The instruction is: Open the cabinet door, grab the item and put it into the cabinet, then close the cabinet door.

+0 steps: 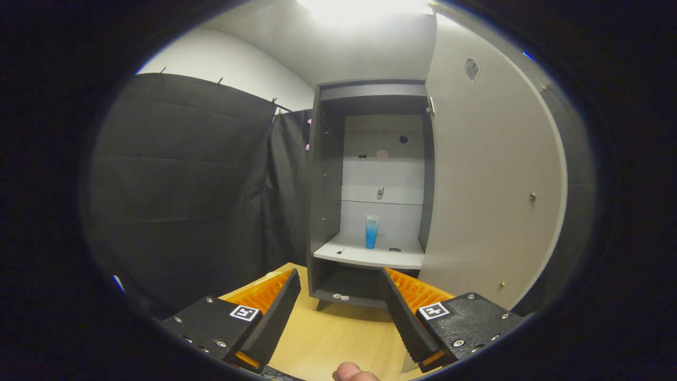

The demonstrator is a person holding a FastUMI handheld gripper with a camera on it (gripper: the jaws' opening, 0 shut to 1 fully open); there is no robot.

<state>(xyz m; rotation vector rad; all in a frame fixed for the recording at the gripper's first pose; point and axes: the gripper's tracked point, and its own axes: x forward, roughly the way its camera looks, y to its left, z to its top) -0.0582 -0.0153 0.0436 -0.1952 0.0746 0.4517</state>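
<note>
Wide, empty jaws before open cabinet (338, 159), upright blue tube (372, 231) with pale top on its shelf (365, 256)

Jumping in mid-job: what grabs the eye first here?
The tall grey cabinet beyond the fingers stands with its pale door swung wide to the right. A blue tube stands upright on its white shelf. The gripper is open and empty.

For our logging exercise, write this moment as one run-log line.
cabinet door: open | blue tube: upright on cabinet shelf | gripper: jaws open, empty, back from cabinet | left: close door
</note>
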